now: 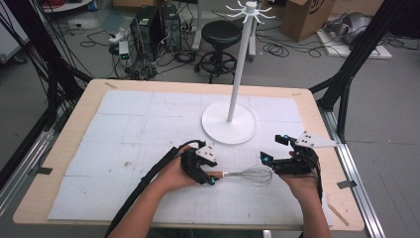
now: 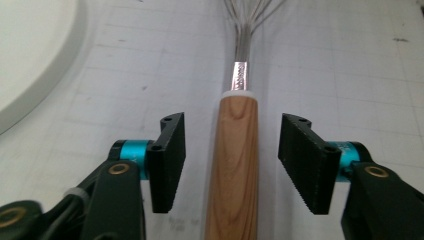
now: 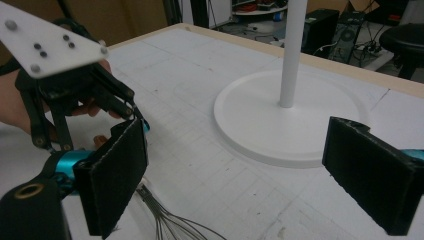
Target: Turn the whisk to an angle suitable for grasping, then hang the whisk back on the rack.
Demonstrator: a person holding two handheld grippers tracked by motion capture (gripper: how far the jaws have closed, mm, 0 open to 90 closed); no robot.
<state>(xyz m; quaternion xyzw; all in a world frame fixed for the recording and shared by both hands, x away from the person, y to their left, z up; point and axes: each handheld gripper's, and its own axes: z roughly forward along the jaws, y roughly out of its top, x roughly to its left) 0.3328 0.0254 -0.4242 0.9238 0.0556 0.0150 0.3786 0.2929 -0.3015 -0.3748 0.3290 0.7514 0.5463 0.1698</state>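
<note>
While one whisk [image 1: 247,175] lies on table, two grippers open

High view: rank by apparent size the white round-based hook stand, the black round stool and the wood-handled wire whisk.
1. White round-based hook stand, tallest and widest.
2. Black round stool, though it sits farther back, so its true size is unsure.
3. Wood-handled wire whisk, smallest.

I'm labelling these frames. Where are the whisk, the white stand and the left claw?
whisk [image 2: 234,165], left gripper view, on its wooden handle.
white stand [image 1: 229,123], high view, on its round base.
left claw [image 2: 231,160], left gripper view, midway between its open pads.
</note>
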